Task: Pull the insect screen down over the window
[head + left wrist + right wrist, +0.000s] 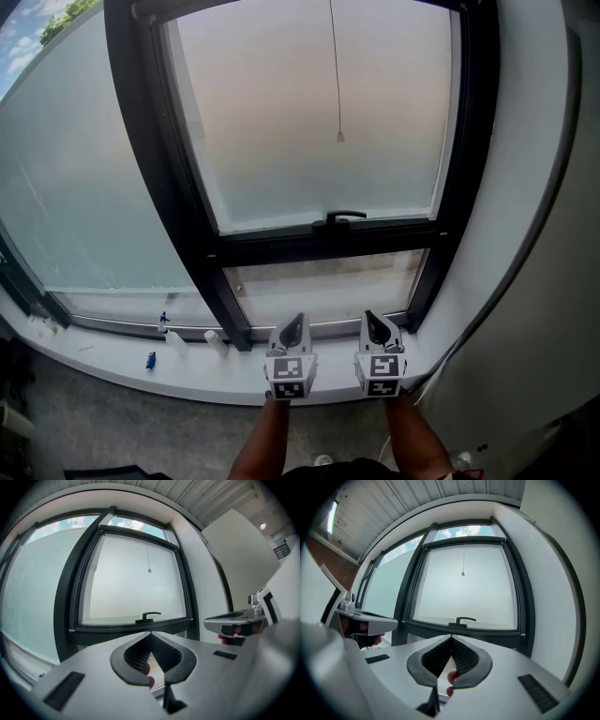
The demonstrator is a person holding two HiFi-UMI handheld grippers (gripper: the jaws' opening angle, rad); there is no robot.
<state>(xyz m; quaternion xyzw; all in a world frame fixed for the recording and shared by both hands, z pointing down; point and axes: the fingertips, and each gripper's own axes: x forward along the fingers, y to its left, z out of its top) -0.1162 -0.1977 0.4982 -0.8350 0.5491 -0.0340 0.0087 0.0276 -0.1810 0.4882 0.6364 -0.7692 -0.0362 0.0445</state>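
Note:
The window (309, 122) has a black frame and a frosted pane. A thin pull cord (339, 137) with a small end piece hangs from the top of the window over the pane. It also shows as the cord (149, 570) in the left gripper view and the cord (463, 573) in the right gripper view. No screen is visible over the glass. A black handle (345, 217) sits on the sash's lower bar. My left gripper (298, 321) and right gripper (369, 319) are side by side in front of the sill, well below the cord. Both point level at the window. Both are shut on nothing, as the left gripper (151, 633) and right gripper (451, 636) show.
A white sill (112, 361) runs under the window. On it stand two small white bottles (175, 342) and a blue object (150, 360). A large frosted pane (75, 187) lies to the left and a white wall (534, 206) to the right. Below the sash is a lower pane (323, 286).

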